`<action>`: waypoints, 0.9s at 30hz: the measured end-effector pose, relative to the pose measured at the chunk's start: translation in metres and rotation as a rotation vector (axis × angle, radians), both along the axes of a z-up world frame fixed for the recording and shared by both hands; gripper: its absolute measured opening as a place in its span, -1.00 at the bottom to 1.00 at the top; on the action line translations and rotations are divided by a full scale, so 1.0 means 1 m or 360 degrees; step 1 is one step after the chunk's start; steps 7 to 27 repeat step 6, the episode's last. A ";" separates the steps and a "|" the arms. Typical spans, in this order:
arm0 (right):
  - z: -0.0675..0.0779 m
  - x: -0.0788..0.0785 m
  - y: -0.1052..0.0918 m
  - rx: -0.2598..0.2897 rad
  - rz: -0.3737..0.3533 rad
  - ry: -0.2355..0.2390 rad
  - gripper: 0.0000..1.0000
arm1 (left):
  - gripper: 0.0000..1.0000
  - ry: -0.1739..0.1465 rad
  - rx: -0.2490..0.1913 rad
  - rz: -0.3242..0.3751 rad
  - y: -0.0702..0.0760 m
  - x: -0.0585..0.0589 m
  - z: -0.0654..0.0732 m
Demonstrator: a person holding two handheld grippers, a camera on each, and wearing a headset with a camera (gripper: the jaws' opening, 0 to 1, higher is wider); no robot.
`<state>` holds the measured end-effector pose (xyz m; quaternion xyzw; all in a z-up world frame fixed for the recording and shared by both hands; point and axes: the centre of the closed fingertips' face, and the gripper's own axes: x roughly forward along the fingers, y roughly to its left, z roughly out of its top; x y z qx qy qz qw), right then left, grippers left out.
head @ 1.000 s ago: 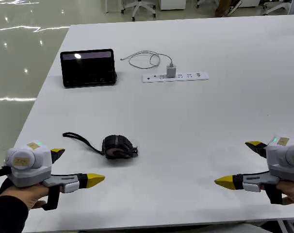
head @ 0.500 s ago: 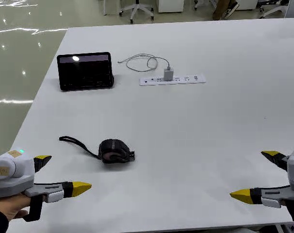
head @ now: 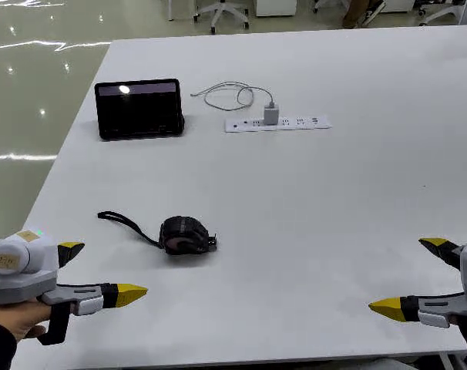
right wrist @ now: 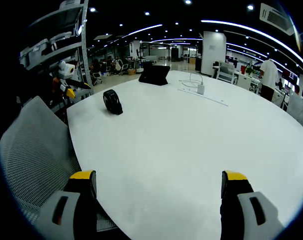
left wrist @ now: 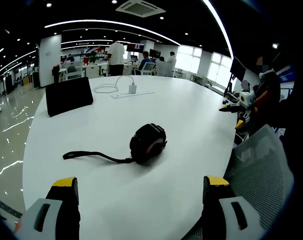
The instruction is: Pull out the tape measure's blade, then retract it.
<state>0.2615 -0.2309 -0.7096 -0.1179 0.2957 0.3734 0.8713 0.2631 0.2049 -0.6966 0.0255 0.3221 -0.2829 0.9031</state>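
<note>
You stand at a wide white counter [head: 357,193] with a matte top. Left of it is glossy pale floor [head: 33,92], streaked with glare. Past the far edge there are office chair bases [head: 220,11] on castors. Your left gripper view shows a dark ceiling with long light strips [left wrist: 106,22], small spotlights and a square vent [left wrist: 139,7]. Bright windows [left wrist: 191,59] line the far wall, and people [left wrist: 116,54] stand among desks far back. A grey mesh chair [left wrist: 261,170] sits just beside the counter's near edge. Your right gripper view has a metal rack [right wrist: 61,45] with loaded shelves on the left and a white pillar [right wrist: 213,47] far back.
</note>
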 end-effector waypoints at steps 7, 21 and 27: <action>0.000 0.002 -0.003 -0.0003 -0.0003 -0.0002 1.00 | 1.00 -0.0004 0.0012 -0.0004 0.002 -0.002 0.000; 0.000 0.002 -0.003 -0.0003 -0.0003 -0.0002 1.00 | 1.00 -0.0004 0.0012 -0.0004 0.002 -0.002 0.000; 0.000 0.002 -0.003 -0.0003 -0.0003 -0.0002 1.00 | 1.00 -0.0004 0.0012 -0.0004 0.002 -0.002 0.000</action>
